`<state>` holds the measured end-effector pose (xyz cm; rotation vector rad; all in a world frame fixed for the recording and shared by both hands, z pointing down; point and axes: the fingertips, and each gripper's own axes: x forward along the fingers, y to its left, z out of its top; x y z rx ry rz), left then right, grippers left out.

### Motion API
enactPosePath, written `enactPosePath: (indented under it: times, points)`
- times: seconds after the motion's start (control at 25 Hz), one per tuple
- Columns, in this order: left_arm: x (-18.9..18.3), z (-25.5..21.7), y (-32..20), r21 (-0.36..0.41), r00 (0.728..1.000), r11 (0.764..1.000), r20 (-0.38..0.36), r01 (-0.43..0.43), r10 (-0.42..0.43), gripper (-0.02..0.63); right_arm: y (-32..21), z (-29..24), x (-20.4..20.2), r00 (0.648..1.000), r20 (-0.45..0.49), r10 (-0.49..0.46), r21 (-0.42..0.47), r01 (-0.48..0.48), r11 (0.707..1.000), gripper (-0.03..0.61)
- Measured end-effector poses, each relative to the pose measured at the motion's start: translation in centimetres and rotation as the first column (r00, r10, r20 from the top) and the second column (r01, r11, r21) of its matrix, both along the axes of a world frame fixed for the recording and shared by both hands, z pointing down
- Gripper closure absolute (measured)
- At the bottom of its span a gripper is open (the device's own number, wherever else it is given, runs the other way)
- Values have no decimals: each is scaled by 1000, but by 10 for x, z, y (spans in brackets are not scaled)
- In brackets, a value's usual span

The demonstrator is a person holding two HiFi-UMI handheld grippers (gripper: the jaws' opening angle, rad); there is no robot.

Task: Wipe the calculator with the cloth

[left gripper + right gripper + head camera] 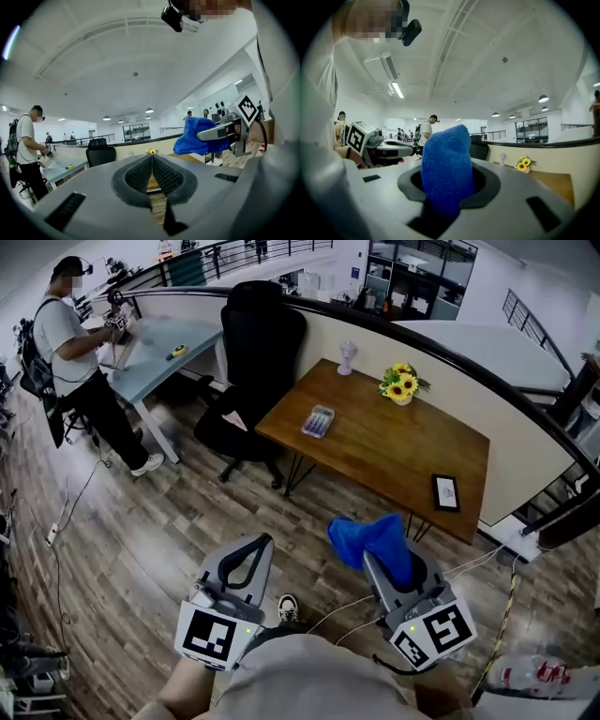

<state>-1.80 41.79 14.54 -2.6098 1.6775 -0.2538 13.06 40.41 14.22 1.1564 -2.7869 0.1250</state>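
The left gripper (152, 161) was held in the air with its jaws closed tip to tip and nothing between them. The right gripper (447, 185) had its jaws clamped on a blue cloth (445, 154), which stood up out of them in a bunched fold. Both grippers hung over the wooden floor (141, 549), well apart from the brown counter (394, 456). The calculator (318, 420) lay flat near the counter's left end, close to its near edge, untouched by either gripper. A pot of sunflowers (401, 383) stood by the far edge, a small pale vase (348, 357) at the far left corner, and a dark picture frame (444, 491) near the right near corner.
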Motion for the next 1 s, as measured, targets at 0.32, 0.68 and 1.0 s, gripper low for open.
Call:
enactPosePath:
  times: [0.32, 0.68, 1.0]
  points:
    - [-54, 15, -87, -21, 1000, 999, 10, -28, 28, 606, -87, 14, -56, 1000, -25, 13, -20, -14, 1000, 446]
    - [-75, 30, -153, -43, 999, 998, 2, -42, 42, 606, -156, 25, -74, 999, -35, 38, -53, -40, 998, 446]
    - [-75, 44, -214, -45, 998, 997, 4, -57, 57, 606, -220, 40, -79, 999, -31, 26, -72, -28, 997, 446]
